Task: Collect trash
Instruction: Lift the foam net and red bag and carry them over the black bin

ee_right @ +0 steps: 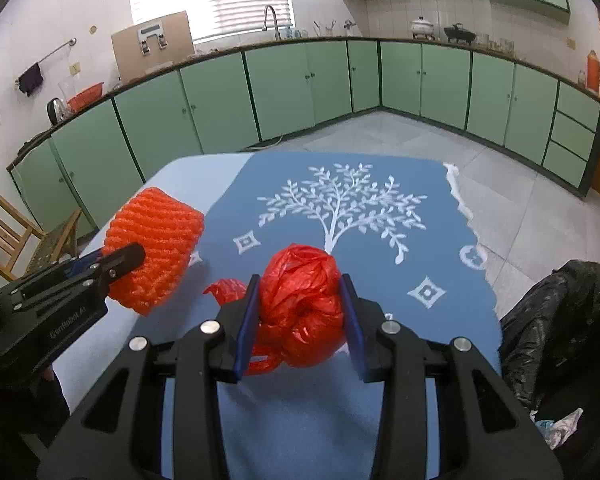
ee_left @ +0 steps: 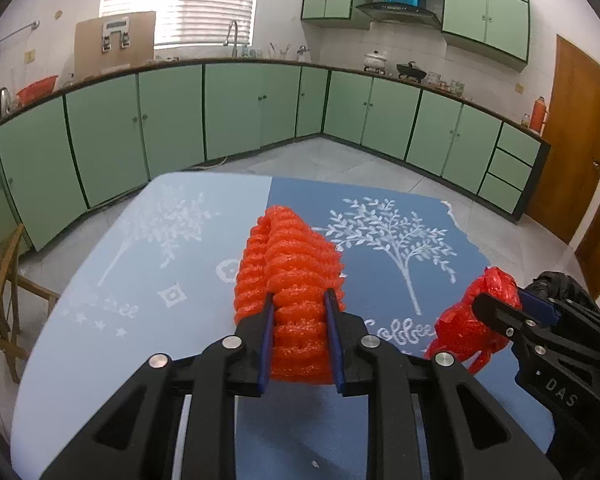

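Note:
My left gripper (ee_left: 300,300) is shut on an orange foam fruit net (ee_left: 290,264), which it holds just above the blue table cloth (ee_left: 140,260). The same net (ee_right: 156,236) and left gripper (ee_right: 128,258) appear at the left of the right wrist view. My right gripper (ee_right: 300,284) is shut on a crumpled red plastic bag (ee_right: 300,300), lifted a little off the cloth (ee_right: 380,272). In the left wrist view the red bag (ee_left: 472,320) and the right gripper (ee_left: 496,304) sit at the right.
A black bin bag (ee_right: 560,328) stands open at the table's right edge, with pale scraps inside; it also shows as the bin bag (ee_left: 560,284) behind the right gripper. A wooden chair (ee_right: 16,236) stands left of the table. Green cabinets (ee_left: 220,112) line the walls.

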Available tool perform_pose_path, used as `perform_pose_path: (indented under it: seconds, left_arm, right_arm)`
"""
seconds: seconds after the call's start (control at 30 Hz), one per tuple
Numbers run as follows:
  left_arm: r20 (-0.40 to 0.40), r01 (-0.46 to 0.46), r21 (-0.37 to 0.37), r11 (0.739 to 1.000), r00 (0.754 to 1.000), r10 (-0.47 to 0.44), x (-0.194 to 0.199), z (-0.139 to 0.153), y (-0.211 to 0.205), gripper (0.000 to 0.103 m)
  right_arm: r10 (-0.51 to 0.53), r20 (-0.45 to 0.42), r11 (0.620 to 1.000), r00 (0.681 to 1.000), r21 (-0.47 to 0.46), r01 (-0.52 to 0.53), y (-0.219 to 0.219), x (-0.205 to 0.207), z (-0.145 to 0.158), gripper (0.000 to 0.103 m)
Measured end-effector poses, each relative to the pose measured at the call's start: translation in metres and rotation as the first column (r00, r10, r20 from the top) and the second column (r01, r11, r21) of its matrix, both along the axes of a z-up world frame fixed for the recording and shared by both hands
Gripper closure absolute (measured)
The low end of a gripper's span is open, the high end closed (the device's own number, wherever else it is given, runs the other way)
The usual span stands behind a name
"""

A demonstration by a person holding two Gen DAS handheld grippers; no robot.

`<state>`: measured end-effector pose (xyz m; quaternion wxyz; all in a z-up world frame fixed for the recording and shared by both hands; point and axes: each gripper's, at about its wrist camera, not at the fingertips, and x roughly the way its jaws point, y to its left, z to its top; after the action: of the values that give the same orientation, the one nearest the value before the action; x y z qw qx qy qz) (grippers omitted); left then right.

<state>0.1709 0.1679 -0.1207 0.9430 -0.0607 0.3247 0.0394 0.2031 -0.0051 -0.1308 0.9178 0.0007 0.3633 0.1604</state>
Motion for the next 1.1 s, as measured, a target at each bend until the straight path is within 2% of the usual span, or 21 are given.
perform_pose_path:
  seconds: [0.5,1.1]
  left_arm:
    - [0.091,0.052,0.047,0.998,0.994,-0.056,-0.029,0.049,-0.034,0.080]
    - [0.164,0.123,0.053,0.991,0.978,-0.130,-0.057,0.086,-0.085,0.080]
  right_arm:
    - [-0.018,0.100,1.000,0.995,0.007,0.018,-0.031,-0.032,0.061,0.066]
    - [-0.069,0.192,0.998,0.979,0.013,0.068,-0.073,-0.075,0.107,0.066]
